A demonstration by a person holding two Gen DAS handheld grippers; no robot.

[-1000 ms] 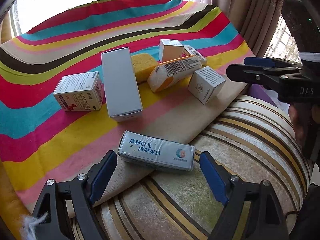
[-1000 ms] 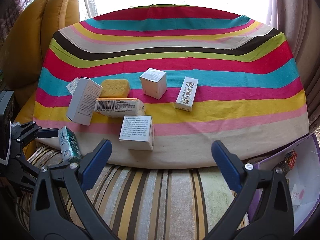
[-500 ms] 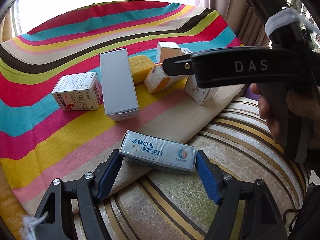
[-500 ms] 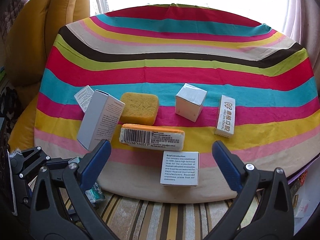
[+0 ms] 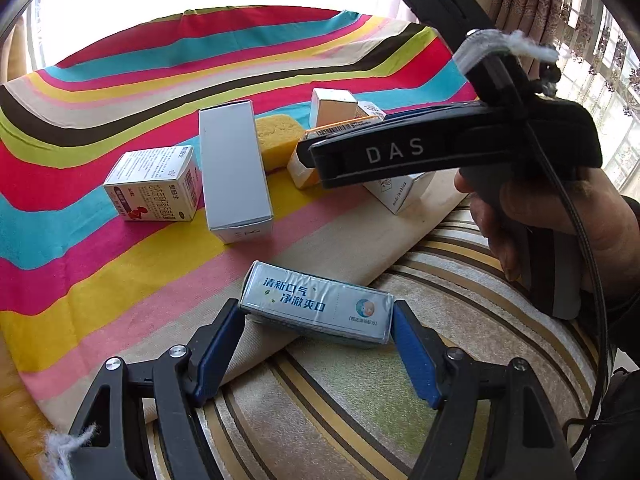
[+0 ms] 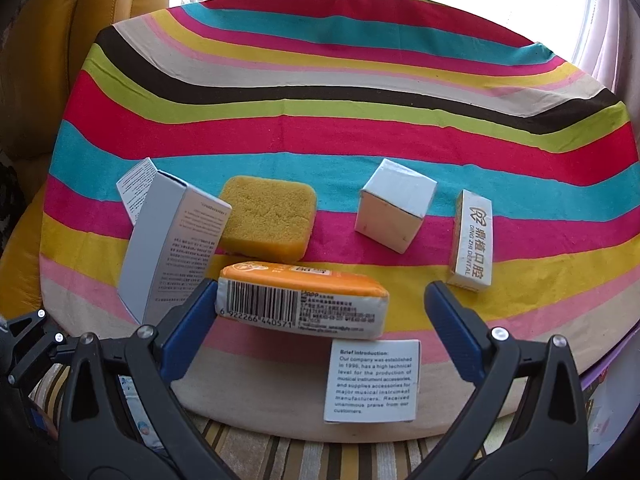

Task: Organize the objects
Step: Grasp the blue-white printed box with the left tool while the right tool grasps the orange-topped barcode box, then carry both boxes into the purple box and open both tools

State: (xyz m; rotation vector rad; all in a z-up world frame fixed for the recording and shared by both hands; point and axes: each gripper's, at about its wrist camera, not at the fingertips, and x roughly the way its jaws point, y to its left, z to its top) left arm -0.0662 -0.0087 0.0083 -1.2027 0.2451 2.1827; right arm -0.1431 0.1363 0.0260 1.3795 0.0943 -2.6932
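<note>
A light-blue box [image 5: 320, 304] with Chinese print lies at the near edge of the striped cloth [image 5: 120, 248]. My left gripper [image 5: 316, 314] is shut on it, one pad against each end. In the right wrist view my right gripper [image 6: 320, 292] stands open around an orange pack [image 6: 300, 300] with a barcode. Its left pad is close to the pack's left end and its right pad is well clear. The left wrist view shows the right gripper [image 5: 380, 152] from the side, held by a hand [image 5: 560, 220].
On the cloth lie a yellow sponge [image 6: 268, 220], a tall grey-white box [image 6: 172, 248], a white cube box [image 6: 394, 204], a dental box [image 6: 472, 240], a white printed box [image 6: 374, 380] and a red-and-white medicine box [image 5: 156, 184]. A striped cushion [image 5: 360, 420] lies in front.
My left jaws have closed onto the light-blue box. My right gripper has come in from the right and forward, so the orange pack now sits between its fingers.
</note>
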